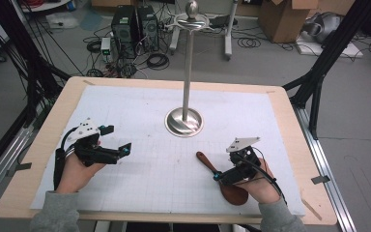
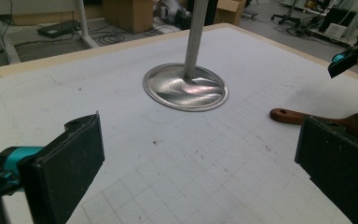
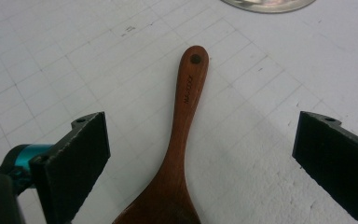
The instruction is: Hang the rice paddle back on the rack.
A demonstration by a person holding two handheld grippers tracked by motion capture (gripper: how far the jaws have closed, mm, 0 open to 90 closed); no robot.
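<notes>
**One table, one stand, one spoon, two grippers spread wide**

You are working at a single wooden table (image 1: 43,140) covered by one white gridded mat (image 1: 140,125). That is the largest thing before you.

Next in size is one metal stand (image 1: 187,72): a tall upright pole rising from a round, shiny base (image 2: 185,87) that sits on the mat toward the far middle, with a knobbed cap at the top.

Then come your two grippers. Your left gripper (image 1: 121,151) is held above the left part of the mat, and its jaws stand wide apart with nothing between them; in the left gripper view you see bare mat in the gap. Your right gripper (image 1: 220,175) is at the near right, jaws also spread wide. In the right gripper view the spoon's handle runs up between them, touching neither pad.

Smallest is the one wooden spoon (image 3: 179,140). It lies flat on the mat at the near right, in front of the stand's base and apart from it. Its long axis runs on a diagonal: the handle end, with a small hole (image 3: 196,59), points away from you and to the left, toward the base, while the bowl (image 1: 234,194) lies nearest you, partly under your right gripper.
</notes>
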